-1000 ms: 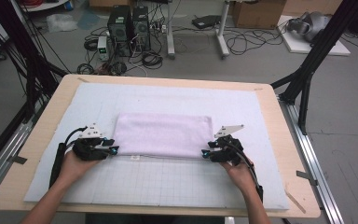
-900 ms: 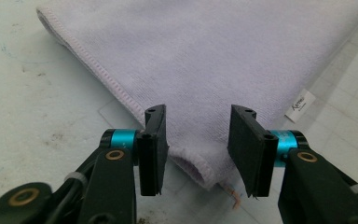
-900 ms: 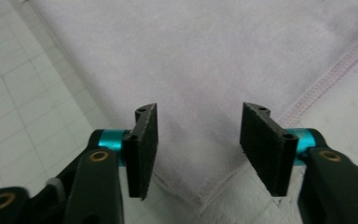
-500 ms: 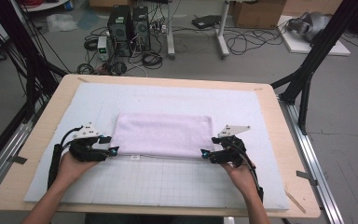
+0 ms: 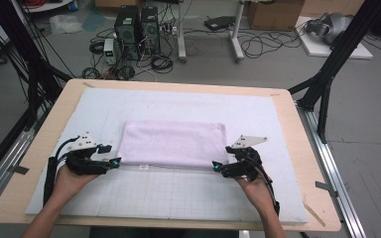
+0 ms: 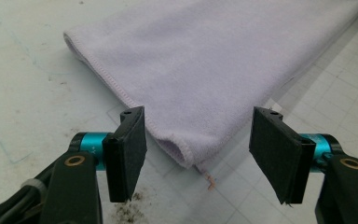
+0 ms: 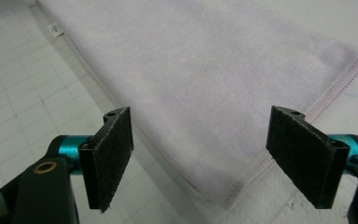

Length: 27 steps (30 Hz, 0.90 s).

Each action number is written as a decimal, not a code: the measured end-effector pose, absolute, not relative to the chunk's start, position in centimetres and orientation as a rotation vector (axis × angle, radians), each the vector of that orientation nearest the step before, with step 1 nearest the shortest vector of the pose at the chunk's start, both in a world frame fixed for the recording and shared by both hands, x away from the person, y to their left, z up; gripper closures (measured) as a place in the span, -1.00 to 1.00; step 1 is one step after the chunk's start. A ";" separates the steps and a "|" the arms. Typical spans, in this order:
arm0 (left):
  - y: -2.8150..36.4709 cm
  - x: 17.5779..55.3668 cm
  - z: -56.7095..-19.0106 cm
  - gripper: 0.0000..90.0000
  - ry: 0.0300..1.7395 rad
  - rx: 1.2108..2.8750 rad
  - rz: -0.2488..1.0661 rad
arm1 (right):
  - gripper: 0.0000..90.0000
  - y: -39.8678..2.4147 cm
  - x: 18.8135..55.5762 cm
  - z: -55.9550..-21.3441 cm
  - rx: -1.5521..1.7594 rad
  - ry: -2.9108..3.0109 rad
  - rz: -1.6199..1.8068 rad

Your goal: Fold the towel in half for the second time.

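Note:
A pale lilac towel [image 5: 172, 143], folded into a flat rectangle, lies in the middle of the white gridded mat [image 5: 178, 198]. My left gripper [image 5: 113, 161] sits open just off the towel's near left corner. In the left gripper view that folded corner of the towel [image 6: 186, 154] lies between the two black pads [image 6: 128, 156], untouched. My right gripper [image 5: 217, 168] is open at the near right corner. The right gripper view shows the stitched towel corner [image 7: 223, 193] between its spread pads [image 7: 109, 156], with nothing gripped.
The mat covers a wooden table [image 5: 322, 198] whose edges frame it on all sides. A small white tag [image 7: 55, 31] pokes out from the towel's near edge. Beyond the table are computer towers [image 5: 136, 25], cables on the floor and black frame legs [image 5: 327, 74].
Both grippers have drawn back a little from the towel's near corners, toward the person, and stand open. The towel lies flat and has not moved.

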<state>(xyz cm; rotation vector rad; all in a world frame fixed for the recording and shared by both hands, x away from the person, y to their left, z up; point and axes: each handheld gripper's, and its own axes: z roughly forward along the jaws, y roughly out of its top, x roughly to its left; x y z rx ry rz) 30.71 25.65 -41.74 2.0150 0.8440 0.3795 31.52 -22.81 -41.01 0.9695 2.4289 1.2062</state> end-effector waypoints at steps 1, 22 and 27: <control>25.7 30.6 -41.7 -0.20 0.847 2.011 0.381 | -0.52 -22.8 31.4 -41.0 0.968 2.426 1.208; 27.2 27.1 -41.7 -0.30 0.851 2.002 0.424 | -0.73 -25.8 28.1 -40.9 1.008 2.366 1.245; 27.4 26.5 -41.8 -0.32 0.863 1.993 0.432 | -0.73 -26.5 27.4 -41.0 1.016 2.348 1.248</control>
